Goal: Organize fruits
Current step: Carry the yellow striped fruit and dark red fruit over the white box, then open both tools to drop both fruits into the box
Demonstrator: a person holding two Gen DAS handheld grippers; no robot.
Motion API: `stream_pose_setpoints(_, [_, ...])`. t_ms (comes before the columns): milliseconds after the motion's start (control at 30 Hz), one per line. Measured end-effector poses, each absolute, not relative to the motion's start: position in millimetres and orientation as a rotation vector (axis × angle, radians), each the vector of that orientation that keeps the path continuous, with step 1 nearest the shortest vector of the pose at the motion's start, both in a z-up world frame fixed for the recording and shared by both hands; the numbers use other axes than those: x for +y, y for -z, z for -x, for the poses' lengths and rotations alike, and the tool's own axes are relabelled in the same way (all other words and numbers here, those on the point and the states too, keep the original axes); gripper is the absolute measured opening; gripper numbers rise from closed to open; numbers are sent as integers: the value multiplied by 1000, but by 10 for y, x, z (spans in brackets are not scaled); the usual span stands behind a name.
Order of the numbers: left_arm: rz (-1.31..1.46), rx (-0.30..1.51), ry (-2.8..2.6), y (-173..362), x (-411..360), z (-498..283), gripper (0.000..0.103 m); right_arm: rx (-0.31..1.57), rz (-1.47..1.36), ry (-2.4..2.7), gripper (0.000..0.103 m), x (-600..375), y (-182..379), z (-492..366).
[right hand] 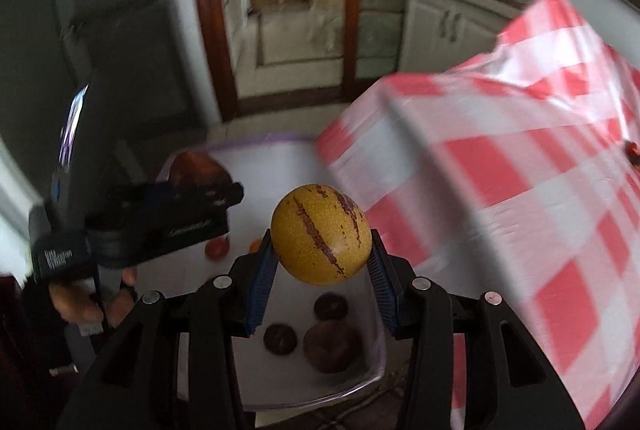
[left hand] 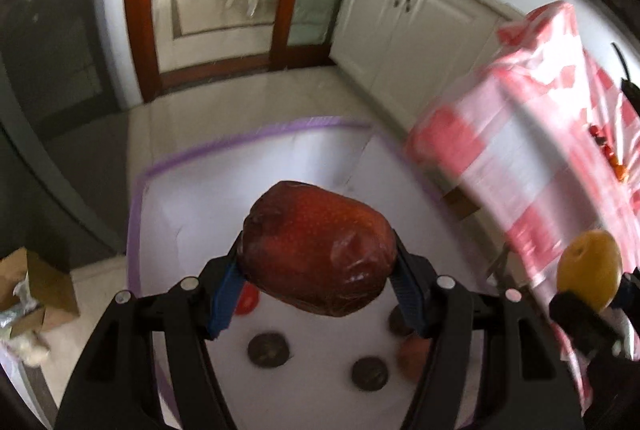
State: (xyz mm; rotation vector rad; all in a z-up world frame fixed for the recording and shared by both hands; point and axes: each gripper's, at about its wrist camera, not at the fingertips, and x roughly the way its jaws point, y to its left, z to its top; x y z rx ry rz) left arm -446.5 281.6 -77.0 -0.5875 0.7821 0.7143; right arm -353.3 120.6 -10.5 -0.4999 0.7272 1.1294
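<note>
Both carrying, both over the bin. Left gripper (left hand: pixel 318 270) clamped on a dark red apple (left hand: pixel 318 248) (skin glossy, perhaps film-wrapped; hard to tell), blue pads (left hand: pixel 226 294) pressed against its sides. Right gripper (right hand: pixel 320 270) clamped on a round yellow fruit with brown stripes (right hand: pixel 320 234), held just the same, between blue pads (right hand: pixel 262 282).

Below both, a white bin with a purple rim (left hand: pixel 140 190), standing on the floor left of the table draped in a red-and-white checked cloth (right hand: pixel 520 190). Already lying in the bin: several dark round fruits (right hand: pixel 332 346) near its near edge, a small red one (right hand: pixel 216 249) farther in, and something orange (left hand: pixel 412 358) partly hidden behind the left gripper's finger.

Judged well under way: some fruit dropped in, two more pieces aloft and poised above the opening, not yet released. Left to do, seemingly: letting these two go, then fetching the small red fruits (left hand: pixel 600 142) visible on the tabletop at far right (too small and blurred to count).
</note>
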Motion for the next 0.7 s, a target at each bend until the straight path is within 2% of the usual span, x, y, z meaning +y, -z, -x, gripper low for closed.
stream_pose_setpoints(333, [657, 902, -784, 1221, 2843, 4613, 66, 781, 715, -1181, 45, 1462, 688, 3740])
stream_pose_setpoints(700, [678, 965, -813, 1346, 2880, 4566, 67, 887, 858, -1157, 45, 1557, 1197, 3750])
